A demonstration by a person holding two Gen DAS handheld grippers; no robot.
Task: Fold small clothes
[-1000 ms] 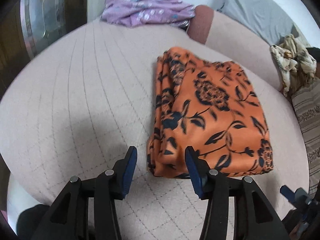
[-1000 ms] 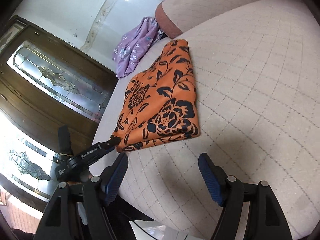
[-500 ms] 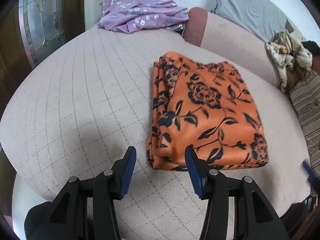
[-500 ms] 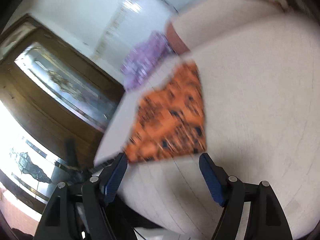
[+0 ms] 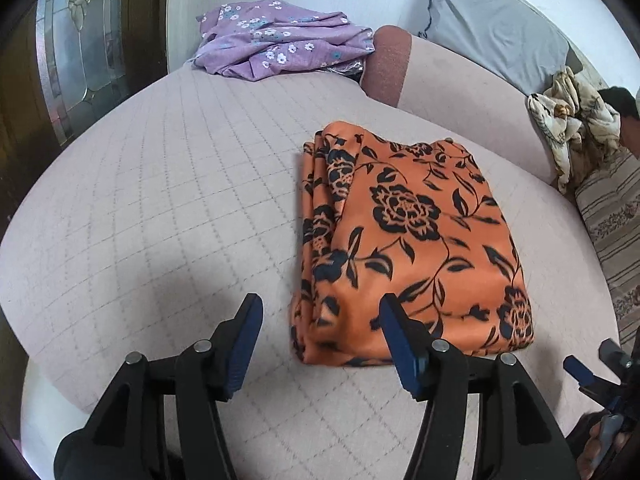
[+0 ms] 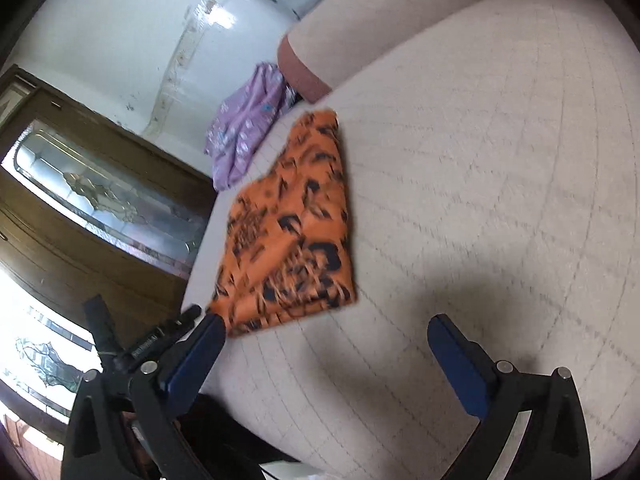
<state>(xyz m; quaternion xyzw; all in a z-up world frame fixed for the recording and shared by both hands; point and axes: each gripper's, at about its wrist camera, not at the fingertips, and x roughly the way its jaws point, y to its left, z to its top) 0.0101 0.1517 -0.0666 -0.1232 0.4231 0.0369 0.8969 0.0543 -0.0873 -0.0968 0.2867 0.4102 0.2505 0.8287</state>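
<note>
An orange cloth with a black flower print (image 5: 404, 240) lies folded into a flat rectangle on the pale quilted cushion (image 5: 180, 220). My left gripper (image 5: 320, 332) is open and empty, just in front of the cloth's near left corner. In the right wrist view the same cloth (image 6: 292, 232) lies ahead and to the left, blurred by motion. My right gripper (image 6: 324, 356) is open and empty, above the cushion (image 6: 480, 200) and clear of the cloth. The right gripper also shows at the lower right edge of the left wrist view (image 5: 600, 376).
A crumpled purple flowered garment (image 5: 280, 52) lies at the cushion's far edge. A beige patterned cloth (image 5: 572, 128) sits bunched at the right by a striped cushion (image 5: 616, 232). A wooden door with glass panels (image 6: 80, 208) stands past the cushion's left side.
My left gripper has drawn back and risen slightly from the cloth. My right gripper has swung quickly, then come back toward the cloth. Both stay open.
</note>
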